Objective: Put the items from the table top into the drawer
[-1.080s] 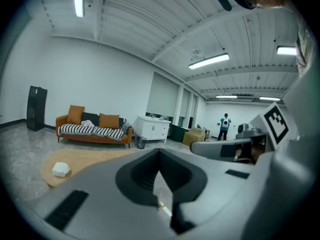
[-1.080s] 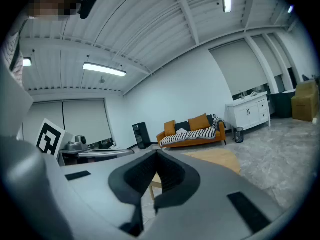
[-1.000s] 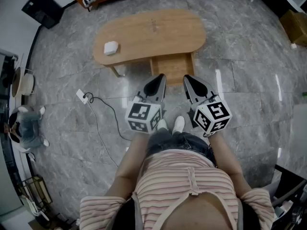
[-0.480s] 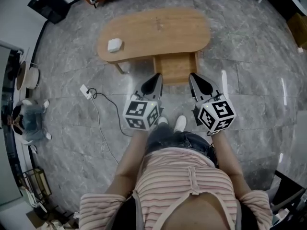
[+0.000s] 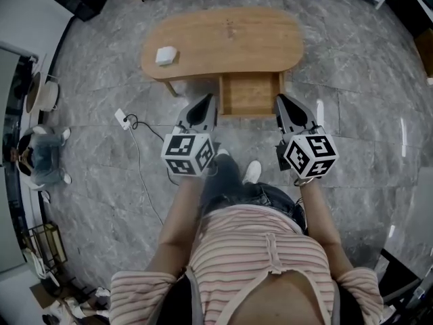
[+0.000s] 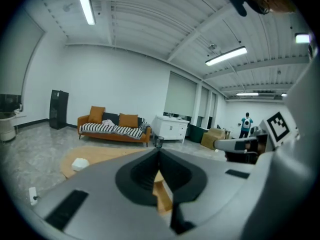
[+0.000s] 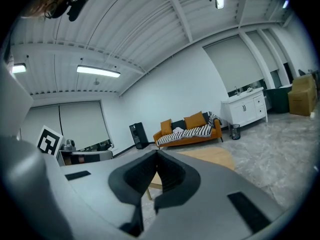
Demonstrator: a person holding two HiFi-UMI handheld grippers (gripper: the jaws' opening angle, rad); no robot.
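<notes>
A small white box (image 5: 166, 55) lies on the left end of the oval wooden table (image 5: 257, 36). It also shows as a white box (image 6: 80, 164) in the left gripper view. The drawer (image 5: 249, 95) stands pulled out under the table's near edge, and nothing shows in it. My left gripper (image 5: 207, 99) hovers just left of the drawer, its jaws shut and empty. My right gripper (image 5: 280, 100) hovers just right of the drawer, jaws together with nothing between them. Both point toward the table.
A white power strip (image 5: 122, 119) and black cable (image 5: 142, 168) lie on the marble floor to the left. An orange sofa (image 6: 114, 128) stands beyond the table. A white cabinet (image 6: 170, 128) and a distant person (image 6: 245, 125) are at the back right.
Both grippers and the person have come closer to the table. The grippers now flank the open drawer, with the left one shifted further left.
</notes>
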